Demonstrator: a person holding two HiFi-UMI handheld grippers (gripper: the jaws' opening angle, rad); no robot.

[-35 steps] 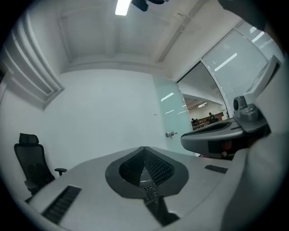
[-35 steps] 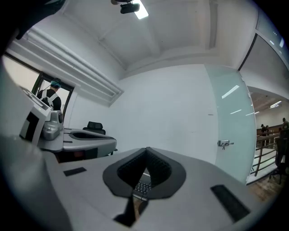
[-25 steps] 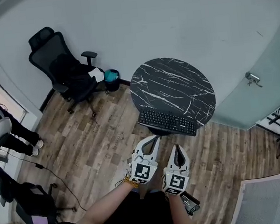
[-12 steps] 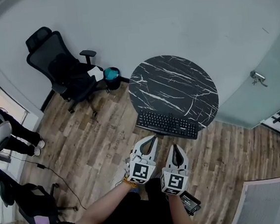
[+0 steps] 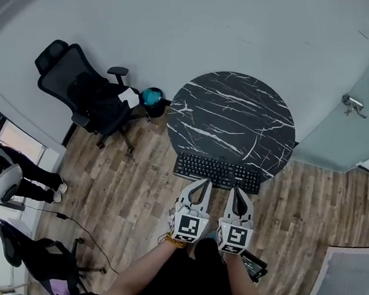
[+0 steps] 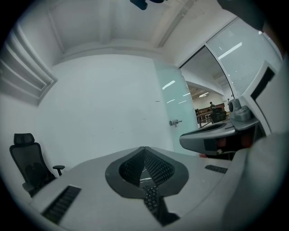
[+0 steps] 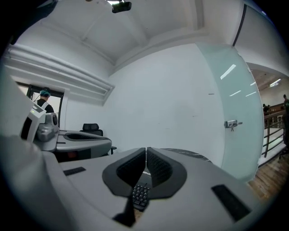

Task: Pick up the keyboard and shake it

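black keyboard [image 5: 217, 171] at the near edge of the round marble worktop [image 5: 233, 115], left gripper [image 5: 203, 186] and right gripper [image 5: 236, 194] side by side just short of it, fingers [image 6: 158, 168] on both pinched tight together, nothing gripped

Round black tabletop [image 5: 230, 109], veined white, close to a pale wall. Lying flat along its near rim: black keyboard [image 5: 216, 171], long side across, partly out past the rim at the left end. Underneath, wood-plank floor [image 5: 130, 195]. Standing on the floor: black chair [image 5: 91, 98] to the far left of the tabletop, teal bin [image 5: 153, 98] between the two, thin cable [image 5: 82, 229] trailing over the planks, second chair [image 5: 36, 260] well apart at the near left.
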